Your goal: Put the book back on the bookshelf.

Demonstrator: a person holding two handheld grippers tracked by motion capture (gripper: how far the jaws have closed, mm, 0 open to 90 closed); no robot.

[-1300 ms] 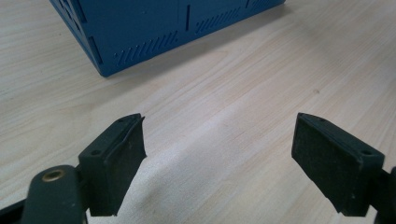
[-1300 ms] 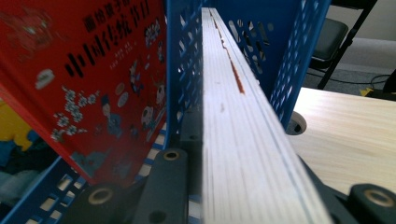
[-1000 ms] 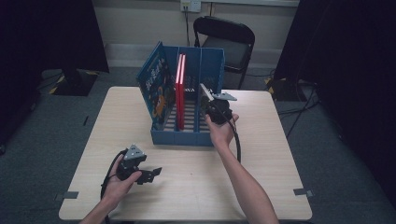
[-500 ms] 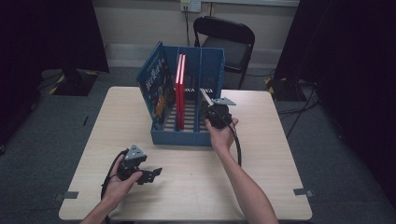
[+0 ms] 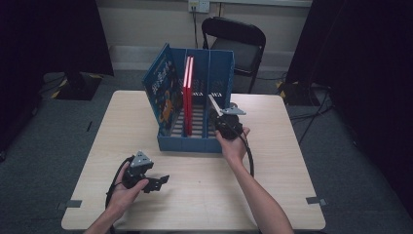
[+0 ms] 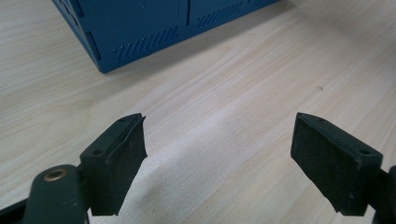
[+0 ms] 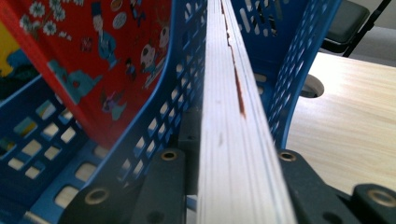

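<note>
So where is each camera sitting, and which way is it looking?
High view: sits above the person's side, looks forward and down on the table; both forearms, the left tongs and the right tongs show.
Left gripper view: rides on the left tongs, looks low along the tabletop at the blue rack's corner; its two black jaws stand apart.
Right gripper view: rides on the right tongs, looks into the rack along the white-edged book they clamp, beside the red book.
Shared: all three show the blue rack.
</note>
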